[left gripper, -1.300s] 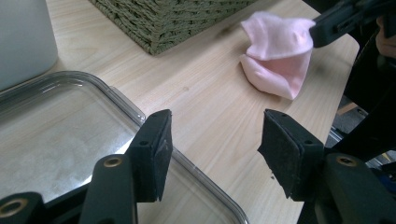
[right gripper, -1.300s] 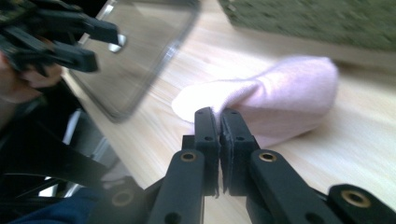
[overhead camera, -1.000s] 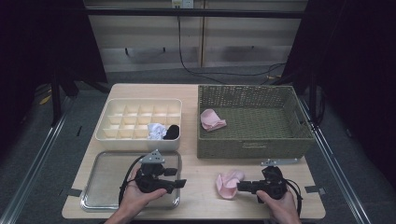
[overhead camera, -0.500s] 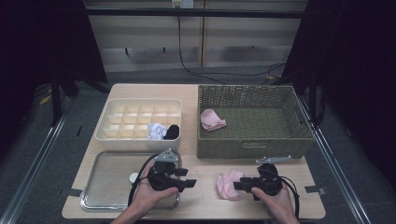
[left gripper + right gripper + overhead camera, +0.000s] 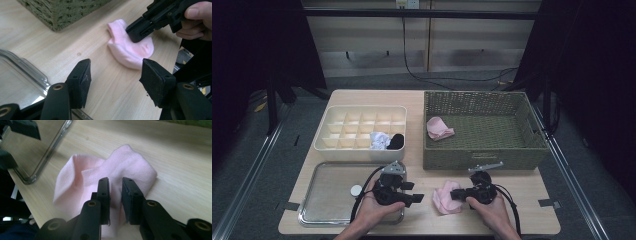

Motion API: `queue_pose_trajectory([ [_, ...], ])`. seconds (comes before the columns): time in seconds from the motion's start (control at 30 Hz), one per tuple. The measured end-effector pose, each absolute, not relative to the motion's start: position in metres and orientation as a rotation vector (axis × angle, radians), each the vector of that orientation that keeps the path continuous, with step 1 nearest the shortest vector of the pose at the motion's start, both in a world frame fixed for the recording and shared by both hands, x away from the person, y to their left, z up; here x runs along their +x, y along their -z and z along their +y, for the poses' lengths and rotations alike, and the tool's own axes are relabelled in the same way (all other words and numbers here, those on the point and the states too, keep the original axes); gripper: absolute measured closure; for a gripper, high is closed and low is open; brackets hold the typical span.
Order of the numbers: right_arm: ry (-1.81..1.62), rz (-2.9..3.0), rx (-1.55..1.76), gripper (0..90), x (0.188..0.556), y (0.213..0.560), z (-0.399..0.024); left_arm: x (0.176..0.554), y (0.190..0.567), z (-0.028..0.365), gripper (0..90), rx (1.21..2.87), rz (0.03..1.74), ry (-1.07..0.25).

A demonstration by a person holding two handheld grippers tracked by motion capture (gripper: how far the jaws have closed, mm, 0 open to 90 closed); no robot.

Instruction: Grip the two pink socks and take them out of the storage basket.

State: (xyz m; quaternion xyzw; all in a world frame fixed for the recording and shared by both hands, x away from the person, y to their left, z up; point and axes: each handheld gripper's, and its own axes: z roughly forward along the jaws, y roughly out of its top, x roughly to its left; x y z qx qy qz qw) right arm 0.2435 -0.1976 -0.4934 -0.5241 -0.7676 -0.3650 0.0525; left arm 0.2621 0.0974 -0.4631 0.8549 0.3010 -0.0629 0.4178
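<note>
Inside, basket [image 5: 512,160] holds pink sock [image 5: 439,128]; organizer [image 5: 332,145] two.

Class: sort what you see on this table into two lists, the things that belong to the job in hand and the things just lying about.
In the job:
- pink sock on the table
- right gripper, pinching it
- left gripper, open

Lying about:
- wicker basket with another pink sock
- divided organiser tray
- metal tray

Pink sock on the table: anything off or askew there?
Slightly. The sock lies crumpled and folded over itself on the table, outside the basket, where another pink sock lies. The right gripper pinches a fold; the left gripper is open nearby.
</note>
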Motion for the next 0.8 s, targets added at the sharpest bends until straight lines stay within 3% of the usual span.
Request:
queue_pose_trajectory([
  [0.23, 1.127, -2.345, -1.617, 83.3, 0.249, 0.495, -0.180, 0.270, 0.470, 0.085, 42.0, 2.157, 0.761, 0.215],
  [0.43, 1.169, -2.365, -1.547, 75.1, 0.244, 0.484, -0.183, 0.275, 0.482, 0.076, 46.8, 2.168, 0.773, 0.257],
  [0.7, 1.208, -2.376, -1.486, 74.8, 0.238, 0.477, -0.183, 0.275, 0.489, 0.074, 57.3, 2.182, 0.771, 0.312],
  [0.8, 1.197, -2.367, -1.467, 74.9, 0.244, 0.478, -0.179, 0.275, 0.491, 0.072, 65.5, 2.207, 0.770, 0.310],
])
